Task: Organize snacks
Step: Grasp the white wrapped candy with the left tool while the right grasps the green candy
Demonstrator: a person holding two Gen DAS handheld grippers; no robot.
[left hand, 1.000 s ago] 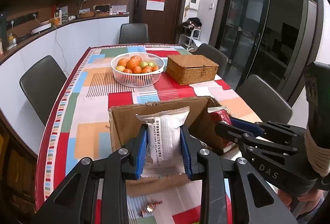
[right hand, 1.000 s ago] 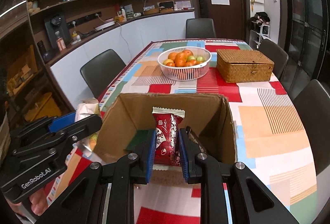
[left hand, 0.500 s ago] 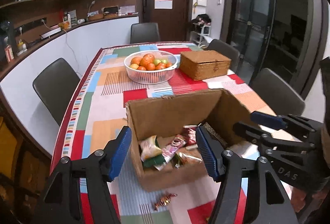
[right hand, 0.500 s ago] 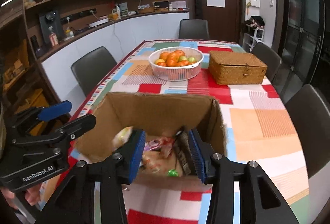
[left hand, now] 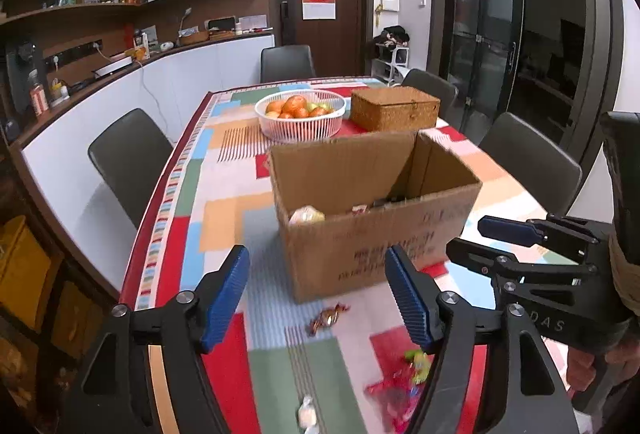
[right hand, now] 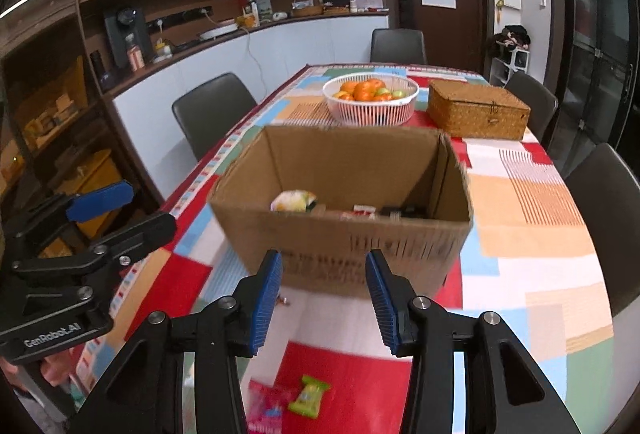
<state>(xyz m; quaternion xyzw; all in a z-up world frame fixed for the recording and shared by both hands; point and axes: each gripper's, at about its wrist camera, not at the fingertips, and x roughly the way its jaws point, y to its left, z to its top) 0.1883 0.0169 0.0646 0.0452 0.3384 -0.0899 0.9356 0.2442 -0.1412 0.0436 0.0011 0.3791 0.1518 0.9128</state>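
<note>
Dining room, patchwork bench [left hand: 224, 194]. Cardboard box [right hand: 344, 202] at 12 o'clock, some snacks inside. Left hand-held gripper [left hand: 320, 294] empty, jaws opening; right hand-held gripper [right hand: 324, 300] spread, empty. Loose green packet [right hand: 309, 396] and red packet [right hand: 266, 404] at 6 o'clock. Advice: lower squarely, pinch one packet mid-body.

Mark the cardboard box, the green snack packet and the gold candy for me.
cardboard box [right hand: 340, 258]: right wrist view, near wall.
green snack packet [right hand: 309, 396]: right wrist view, wrapper's middle.
gold candy [left hand: 327, 319]: left wrist view, wrapper's middle.
</note>
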